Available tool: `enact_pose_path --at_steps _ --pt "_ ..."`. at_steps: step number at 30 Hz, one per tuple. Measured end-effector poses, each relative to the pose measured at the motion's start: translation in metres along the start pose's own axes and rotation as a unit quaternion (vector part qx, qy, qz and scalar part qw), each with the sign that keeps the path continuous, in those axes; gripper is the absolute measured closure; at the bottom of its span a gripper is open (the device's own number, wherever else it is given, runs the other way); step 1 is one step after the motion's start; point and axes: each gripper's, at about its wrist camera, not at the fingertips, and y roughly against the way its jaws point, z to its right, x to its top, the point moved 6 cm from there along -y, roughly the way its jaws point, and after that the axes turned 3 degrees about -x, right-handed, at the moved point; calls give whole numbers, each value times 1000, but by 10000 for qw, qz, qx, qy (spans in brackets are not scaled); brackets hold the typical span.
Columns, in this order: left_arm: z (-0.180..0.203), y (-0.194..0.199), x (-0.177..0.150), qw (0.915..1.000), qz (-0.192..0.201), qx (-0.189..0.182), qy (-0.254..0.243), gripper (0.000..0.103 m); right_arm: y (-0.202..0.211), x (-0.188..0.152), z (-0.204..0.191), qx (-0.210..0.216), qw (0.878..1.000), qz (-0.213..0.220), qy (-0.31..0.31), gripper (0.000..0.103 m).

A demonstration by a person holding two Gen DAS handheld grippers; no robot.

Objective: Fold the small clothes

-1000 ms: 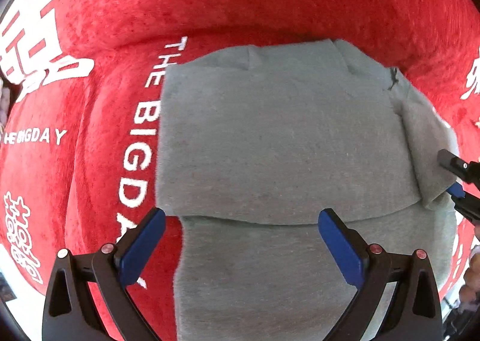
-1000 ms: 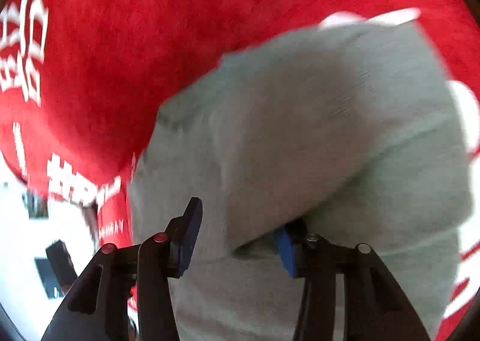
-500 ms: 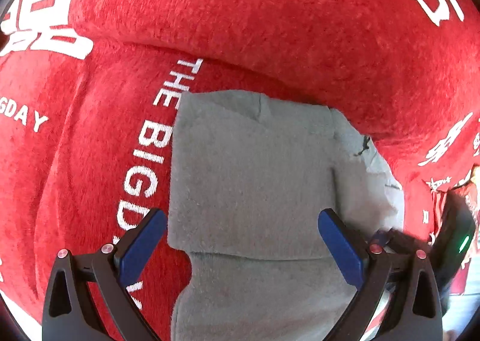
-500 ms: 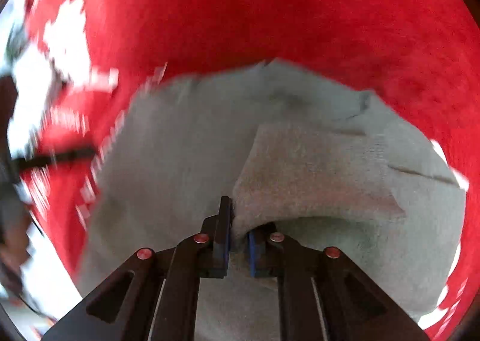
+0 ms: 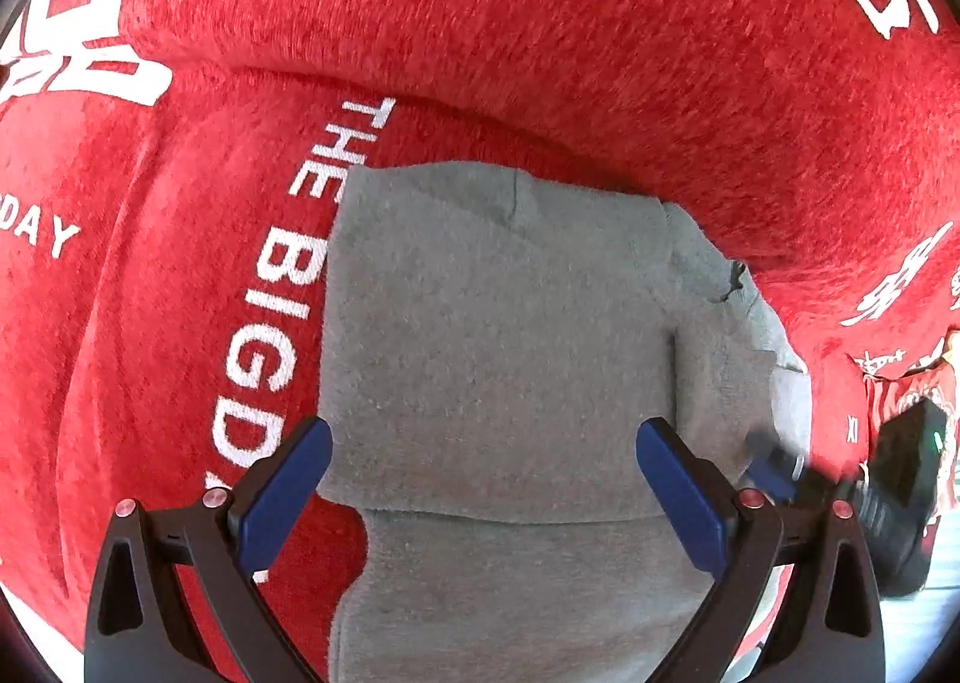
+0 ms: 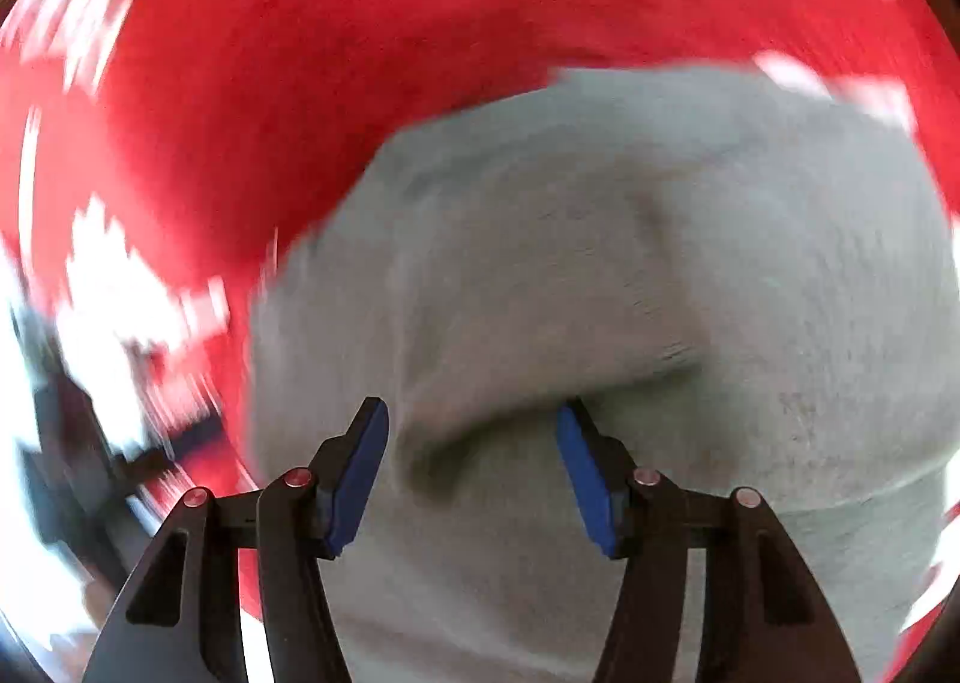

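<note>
A small grey garment (image 5: 498, 335) lies folded on a red plush blanket (image 5: 540, 53), with one layer doubled over toward me and a narrow flap laid over its right side. My left gripper (image 5: 483, 494) hovers open above the garment's near fold with nothing between its blue pads. My right gripper (image 6: 474, 467) is at the garment's right edge, seen as a blur in the left wrist view (image 5: 774, 470). Its jaws are opening. A soft fold of the grey cloth (image 6: 600, 263) sits between the pads, which do not press it.
The blanket bears white lettering (image 5: 282, 287) just left of the garment. A thick red roll of it (image 5: 600, 101) rises right behind the garment. Something black with a green light (image 5: 912, 461) is at the far right, and the blanket's edge with pale ground (image 6: 36, 563) at the left.
The right gripper was shut on the grey flap half a second ago and has now let go, jaws apart. The flap lies over the garment's right side. The left gripper stayed open and tilted.
</note>
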Motion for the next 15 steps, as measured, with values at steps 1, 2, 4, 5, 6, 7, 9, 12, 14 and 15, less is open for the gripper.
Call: enact_pose_path --at_steps 1,2,4,5,6,7,9,12,14,15 --pt "-1 1 1 10000 11 -6 0 1 -1 5 6 162 9994 45 -293 92" --pt "-2 4 2 10000 20 -37 16 1 -5 11 9 278 9983 57 -506 95" --pt "-4 8 4 9999 27 -109 53 1 -8 19 -4 315 9991 139 -236 95" --pt "-6 10 6 9998 35 -170 79 1 -10 16 -20 344 9992 109 159 95" --pt "-8 13 7 9998 41 -199 83 1 -13 9 -41 440 9972 2 602 95" --pt "-10 15 8 9997 47 -222 81 1 -22 -3 -64 584 9926 -244 1039 92" --pt "-11 14 11 9997 16 -219 50 1 -36 -22 -91 520 9824 -690 1657 89" --pt "-4 7 9 9995 -137 -266 -63 1 -44 -54 -99 -44 9682 -943 2315 53" --pt "4 -1 7 9991 -238 -261 -212 1 -34 -64 -82 31 9730 -995 2081 53" --pt "9 -6 5 9988 -283 -244 -315 1 -28 -67 -70 58 9767 -1012 1893 53"
